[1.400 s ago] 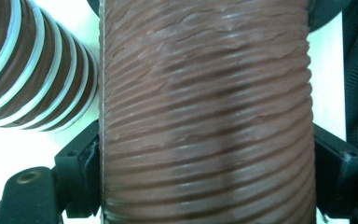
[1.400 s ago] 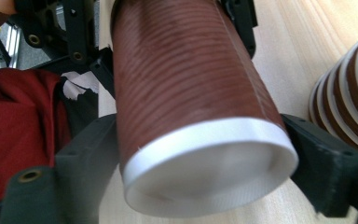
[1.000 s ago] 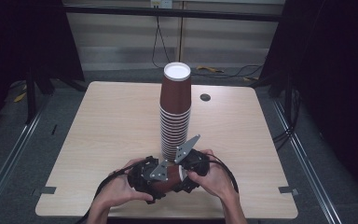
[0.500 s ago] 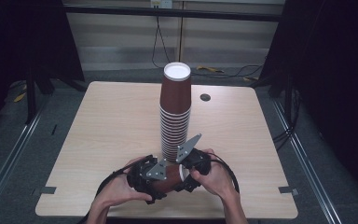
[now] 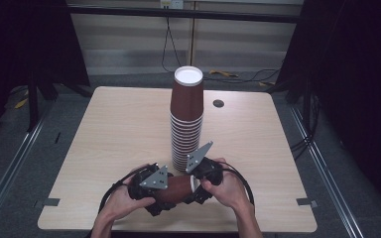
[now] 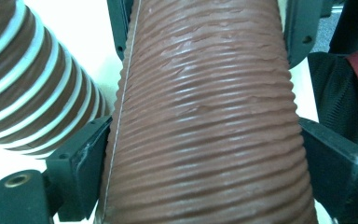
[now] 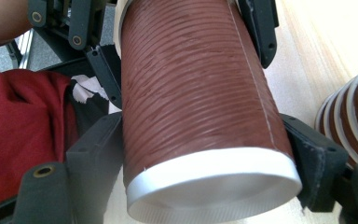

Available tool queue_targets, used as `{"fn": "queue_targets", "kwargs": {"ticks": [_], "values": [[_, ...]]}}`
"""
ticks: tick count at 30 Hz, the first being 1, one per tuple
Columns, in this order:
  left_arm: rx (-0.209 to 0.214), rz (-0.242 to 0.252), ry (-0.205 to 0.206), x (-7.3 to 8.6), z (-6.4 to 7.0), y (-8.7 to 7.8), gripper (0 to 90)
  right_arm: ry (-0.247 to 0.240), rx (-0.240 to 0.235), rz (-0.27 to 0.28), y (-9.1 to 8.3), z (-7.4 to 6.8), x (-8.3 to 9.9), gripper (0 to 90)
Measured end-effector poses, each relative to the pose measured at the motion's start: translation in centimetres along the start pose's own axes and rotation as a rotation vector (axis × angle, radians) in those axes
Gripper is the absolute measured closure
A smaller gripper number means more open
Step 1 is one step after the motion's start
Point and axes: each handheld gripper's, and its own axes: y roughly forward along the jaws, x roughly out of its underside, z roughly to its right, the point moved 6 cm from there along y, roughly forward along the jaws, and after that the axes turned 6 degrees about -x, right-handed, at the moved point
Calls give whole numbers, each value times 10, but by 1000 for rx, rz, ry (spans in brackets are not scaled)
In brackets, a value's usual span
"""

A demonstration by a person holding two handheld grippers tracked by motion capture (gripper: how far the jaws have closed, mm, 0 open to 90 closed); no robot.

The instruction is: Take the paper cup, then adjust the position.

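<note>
Jaws of the left gripper (image 5: 155, 191) clench the narrow part of a brown ribbed paper cup (image 5: 176, 188); jaws of the right gripper (image 5: 198, 181) clench it by its white-rimmed mouth; the cup lies sideways between them at the near edge of the desk (image 5: 104, 134), just in front of the tall cup stack (image 5: 187, 119) at the desk's middle.

Light wood table (image 5: 114, 134), rounded corners, standing on grey floor (image 5: 10, 163). Tall stack of brown ribbed paper cups (image 5: 186, 119) sits upright at its middle. Small dark round hole (image 5: 218, 103) near the far edge.
</note>
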Motion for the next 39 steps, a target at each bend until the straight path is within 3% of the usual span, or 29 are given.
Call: {"fn": "queue_targets", "kwargs": {"ticks": [3,10,18,22,25,27,31,39], "values": [[3,31,-5,0,0,-3,118,-9,-9,24,0,0,-1,215],[11,82,-7,-2,0,-5,127,-3,-1,14,0,-1,1,215],[16,112,0,-4,0,-7,132,-4,-4,16,-1,-1,3,216],[23,180,-26,-7,-1,-11,151,-6,-2,15,-1,-1,4,218],[-2,250,-42,-10,-4,-18,156,-7,-3,4,1,0,5,225],[0,257,-47,-10,-5,-21,155,-8,-19,32,-1,-1,5,225],[-11,269,-52,-9,-6,-25,155,-2,8,20,-2,1,7,225],[-46,336,-119,-7,-8,-31,155,57,61,99,-11,6,18,223]]}}
